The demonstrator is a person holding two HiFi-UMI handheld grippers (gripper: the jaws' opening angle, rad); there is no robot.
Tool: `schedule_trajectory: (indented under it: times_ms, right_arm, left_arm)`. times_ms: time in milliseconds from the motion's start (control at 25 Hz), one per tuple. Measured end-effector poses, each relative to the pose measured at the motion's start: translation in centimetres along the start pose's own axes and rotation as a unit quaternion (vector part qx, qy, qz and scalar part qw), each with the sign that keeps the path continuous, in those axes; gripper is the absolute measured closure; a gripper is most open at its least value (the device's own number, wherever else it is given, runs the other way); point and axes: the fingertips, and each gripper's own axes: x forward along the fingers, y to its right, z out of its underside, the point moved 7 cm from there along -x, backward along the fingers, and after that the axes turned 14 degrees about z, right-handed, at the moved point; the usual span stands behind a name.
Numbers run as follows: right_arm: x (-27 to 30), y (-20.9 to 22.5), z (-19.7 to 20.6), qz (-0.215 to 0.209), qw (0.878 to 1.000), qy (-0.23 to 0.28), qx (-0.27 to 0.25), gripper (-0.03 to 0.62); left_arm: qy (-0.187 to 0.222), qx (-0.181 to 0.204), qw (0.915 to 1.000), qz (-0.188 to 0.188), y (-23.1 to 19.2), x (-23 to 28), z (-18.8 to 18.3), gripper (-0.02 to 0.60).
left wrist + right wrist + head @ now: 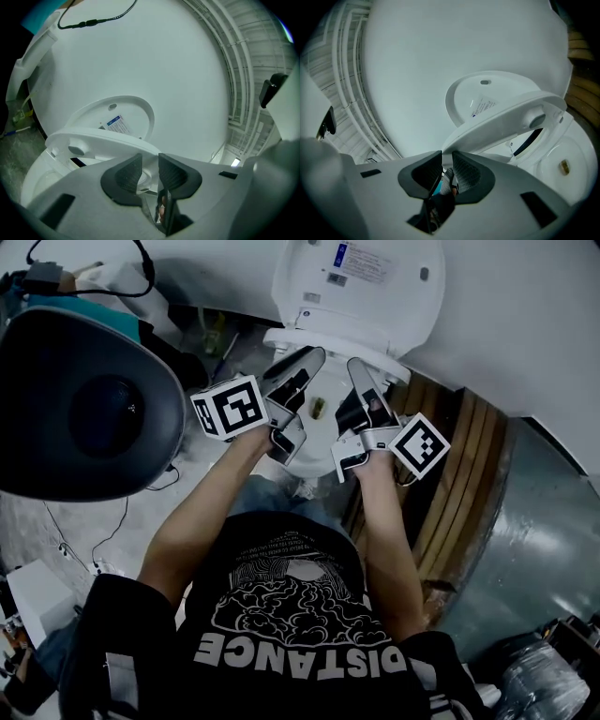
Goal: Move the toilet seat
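A white toilet stands against the wall with its lid (361, 277) upright. The toilet seat (330, 339) is lifted partway off the bowl (322, 423) and slants upward. My left gripper (302, 367) grips the seat's front rim on the left. In the left gripper view the seat (93, 140) runs between the pads of the left gripper (150, 173). My right gripper (361, 373) grips the rim on the right. In the right gripper view the seat (501, 124) ends between the pads of the right gripper (447, 169). The labelled lid (487, 93) shows behind.
A large dark round seat shell (84, 404) sits close on the left, with cables (112, 531) on the floor under it. Wooden planks (459, 474) and a grey metal panel (544, 521) lie to the right of the toilet. White wall rises behind.
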Motion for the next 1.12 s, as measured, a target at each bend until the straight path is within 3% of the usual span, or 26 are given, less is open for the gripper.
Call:
schedule_trajectory:
  times_ms: [720,1120]
  right_arm:
    - [-1.0,-5.6,-2.0,-0.028,0.994,0.046,-0.099,0.544]
    - [5.1,-5.1,-6.6,-0.016,0.99,0.064,-0.129,0.553]
  left_arm:
    - [-0.033,0.099,0.9945,0.008,4.5,0.8,-3.2,0.506]
    - [-0.068,0.117,0.9908,0.0,0.4,6.3,-7.3,0.52]
